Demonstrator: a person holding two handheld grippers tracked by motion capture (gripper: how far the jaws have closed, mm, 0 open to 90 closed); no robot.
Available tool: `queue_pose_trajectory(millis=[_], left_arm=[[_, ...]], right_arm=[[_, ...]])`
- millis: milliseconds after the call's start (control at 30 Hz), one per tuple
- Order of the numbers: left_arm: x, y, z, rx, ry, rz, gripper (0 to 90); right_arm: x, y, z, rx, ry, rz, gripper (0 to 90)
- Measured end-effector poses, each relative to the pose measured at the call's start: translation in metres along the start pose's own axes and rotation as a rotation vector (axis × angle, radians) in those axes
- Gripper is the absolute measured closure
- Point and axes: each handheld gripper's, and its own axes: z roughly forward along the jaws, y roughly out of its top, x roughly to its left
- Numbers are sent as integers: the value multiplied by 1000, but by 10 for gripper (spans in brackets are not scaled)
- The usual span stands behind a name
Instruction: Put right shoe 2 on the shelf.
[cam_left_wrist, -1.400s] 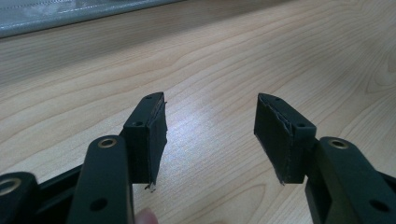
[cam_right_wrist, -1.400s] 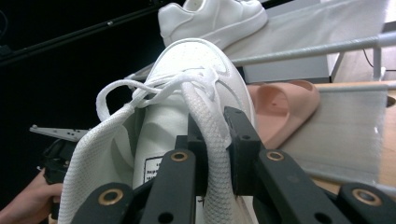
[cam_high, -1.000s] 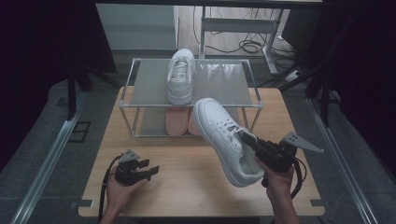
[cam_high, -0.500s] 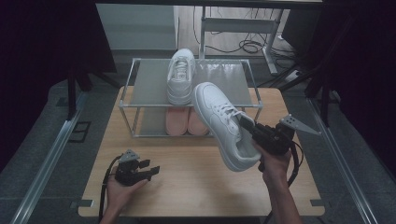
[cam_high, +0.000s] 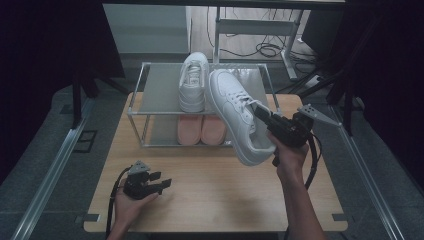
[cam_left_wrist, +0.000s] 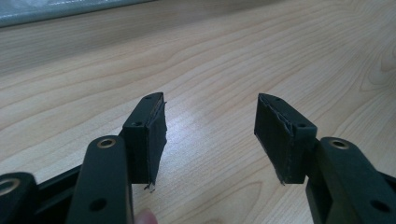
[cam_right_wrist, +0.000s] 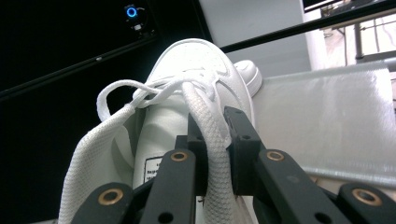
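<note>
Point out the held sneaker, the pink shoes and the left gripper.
Held sneaker (cam_high: 231, 107): high view, on its toe-side upper.
Pink shoes (cam_high: 201, 130): high view, lower shelf, between the pair's toes.
Left gripper (cam_high: 162, 181): high view, midway between its fingers.

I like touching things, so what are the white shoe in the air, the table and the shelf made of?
The held white shoe looks like smooth leather or a leather look-alike, with woven cloth laces. The table looks like pale wood or wood laminate: grain lines show, with a slight sheen. The shelf seems metal-framed with matte grey panels.
</note>
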Motion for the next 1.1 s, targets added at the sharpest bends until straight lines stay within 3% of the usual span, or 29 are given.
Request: queue_pose_trajectory(millis=[167,567,1100], left_arm=[[0,-1,3,15,-1,3,434],[2,-3,4,16,5,3,433],[6,-3,1,8,12,-4,432]], right_arm=[[-3,8,12,6,-37,-22,814],[-23,12,36,12,-104,22,813],[-27,32,66,23,-169,20,813]])
